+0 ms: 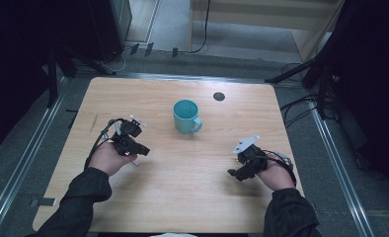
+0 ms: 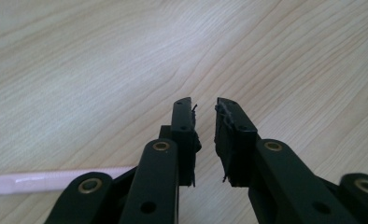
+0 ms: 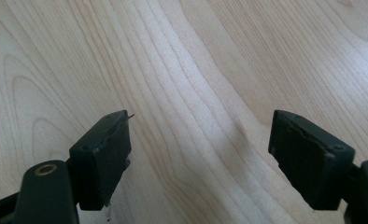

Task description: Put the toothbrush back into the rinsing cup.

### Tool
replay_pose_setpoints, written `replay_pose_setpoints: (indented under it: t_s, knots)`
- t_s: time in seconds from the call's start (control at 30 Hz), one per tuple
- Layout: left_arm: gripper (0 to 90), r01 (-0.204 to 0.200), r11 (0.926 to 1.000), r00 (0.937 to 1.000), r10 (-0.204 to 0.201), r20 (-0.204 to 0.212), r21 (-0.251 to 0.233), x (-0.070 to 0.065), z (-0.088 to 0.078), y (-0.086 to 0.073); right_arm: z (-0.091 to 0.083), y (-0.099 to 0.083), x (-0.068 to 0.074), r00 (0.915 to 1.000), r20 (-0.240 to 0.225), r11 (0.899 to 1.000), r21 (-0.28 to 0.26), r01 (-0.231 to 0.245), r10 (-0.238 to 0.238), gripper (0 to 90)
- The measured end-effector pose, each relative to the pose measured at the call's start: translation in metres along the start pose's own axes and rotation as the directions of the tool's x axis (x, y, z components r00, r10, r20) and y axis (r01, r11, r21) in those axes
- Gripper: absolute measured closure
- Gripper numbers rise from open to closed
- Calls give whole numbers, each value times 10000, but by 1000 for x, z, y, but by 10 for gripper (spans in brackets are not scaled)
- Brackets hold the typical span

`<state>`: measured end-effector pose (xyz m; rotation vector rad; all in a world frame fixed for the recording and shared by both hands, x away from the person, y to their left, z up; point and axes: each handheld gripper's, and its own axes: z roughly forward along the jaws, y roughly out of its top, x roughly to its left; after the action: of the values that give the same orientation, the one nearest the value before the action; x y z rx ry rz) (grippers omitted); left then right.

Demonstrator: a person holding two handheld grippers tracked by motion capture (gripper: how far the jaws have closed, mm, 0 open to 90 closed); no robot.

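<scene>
A teal mug [image 1: 186, 116] stands upright a little behind the middle of the wooden table [image 1: 182, 187], its handle towards the front right. My left gripper [image 1: 144, 148] rests low over the table to the mug's front left, held in a hand. Its jaws [image 2: 204, 105] stand a narrow gap apart with nothing between them. A pale pink strip [image 2: 42, 181] lies flat on the wood under this gripper, its end showing by the hand [image 1: 135, 162]. My right gripper [image 1: 232, 174] is at the front right, and its jaws [image 3: 201, 115] are wide apart over bare wood.
A small dark round disc [image 1: 219, 96] sits in the tabletop near the far edge, behind the mug. Metal rails [image 1: 39, 143] run along both sides of the table. Cables and stand legs [image 1: 301, 106] lie on the floor beyond the right edge.
</scene>
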<state>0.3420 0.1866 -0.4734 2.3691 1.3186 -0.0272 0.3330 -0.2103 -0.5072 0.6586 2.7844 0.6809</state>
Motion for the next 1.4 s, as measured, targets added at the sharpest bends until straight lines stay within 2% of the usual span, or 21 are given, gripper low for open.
replay_pose_setpoints:
  t_s: [0.1,0.2,0.3,0.37,0.4,0.47,0.6,0.67,1.0,1.17,1.3,1.4]
  knots:
    - [794,70,9997,10000,-71,15,240,2,1,-1,1,1,0,10000,-12,10000,15,18,-18,208]
    - [839,205,9984,9997,-198,-137,521,5,3,-3,1,2,0,10000,-36,10000,13,36,-36,208]
    - [849,243,9980,9995,-231,-223,580,8,5,-4,2,3,0,10000,-42,10000,32,47,-47,208]
    - [863,371,9975,9990,-355,-280,598,12,7,-5,2,3,0,10000,-47,10000,31,80,-80,208]
    - [874,583,9961,9982,-570,-211,663,17,10,-6,2,3,0,10000,-32,10000,38,78,-78,208]
    - [888,597,9951,9981,-581,-219,789,20,11,-7,2,3,0,9999,-31,9999,33,96,-96,208]
    - [890,629,9946,9977,-604,-322,831,21,12,-7,2,3,-1,10000,-38,10000,39,78,-78,208]
    - [890,835,9934,9958,-802,-444,792,23,14,-8,2,3,-1,10000,-41,10000,30,76,-76,208]
    - [890,1160,9881,9931,-1135,-304,1008,28,21,-14,2,4,-1,9999,-63,9999,48,96,-96,208]
    - [889,1197,9870,9925,-1164,-371,1075,34,18,-19,2,4,-1,10000,-53,10000,-2,70,-70,208]
    - [889,1221,9899,9922,-1198,-355,721,32,18,-15,2,4,-1,9999,-86,10000,-12,83,-83,208]
    - [889,1162,9891,9928,-1130,-403,904,32,22,-14,2,4,-1,9999,-79,10000,0,95,-95,208]
